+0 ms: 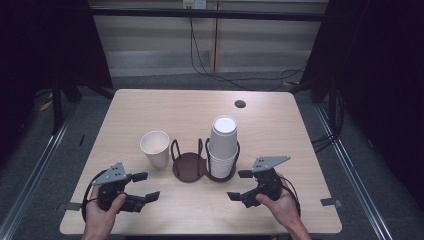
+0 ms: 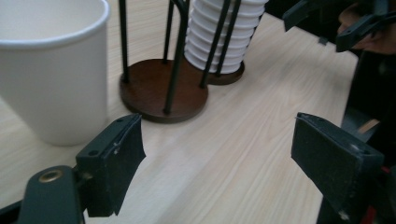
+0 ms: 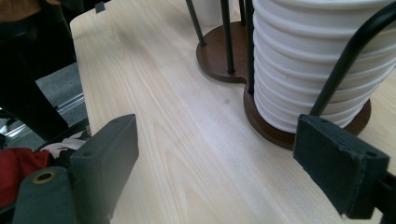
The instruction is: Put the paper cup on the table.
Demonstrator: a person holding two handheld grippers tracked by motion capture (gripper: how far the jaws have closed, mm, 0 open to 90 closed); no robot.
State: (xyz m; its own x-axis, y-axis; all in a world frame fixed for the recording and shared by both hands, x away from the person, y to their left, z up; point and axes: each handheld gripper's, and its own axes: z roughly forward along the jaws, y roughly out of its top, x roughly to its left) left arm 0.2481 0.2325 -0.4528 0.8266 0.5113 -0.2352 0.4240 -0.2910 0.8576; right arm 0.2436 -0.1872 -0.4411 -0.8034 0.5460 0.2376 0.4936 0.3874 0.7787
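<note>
Nearest the person's edge of the table (image 1: 150,107), the left gripper (image 1: 146,186) and the right gripper (image 1: 239,185) are held low over the wood, each with its fingers spread wide and nothing between them. Just beyond the left gripper, a single paper cup (image 1: 155,148) is seen standing upright on its base, mouth up, apart from the rack. Beside it stands the cup rack (image 1: 190,165), made of two round brown bases with thin black wire loops: the near-left base is bare, and the right one carries a tall stack of cups (image 1: 222,147) turned mouth down.

Several risks are judged from this layout. The lone cup is light and thin-walled, so it could be crushed or dented if the fingers are closed hard on it, or tipped and rolled if it is nudged by one finger before the other arrives. It is seated close to the wire loops, so a wide approach could be snagged on them and the whole rack dragged. On the right, the stack could be toppled if a wire is knocked by the fingers. If a cup is pulled from the top, several nested cups could be lifted at once.
</note>
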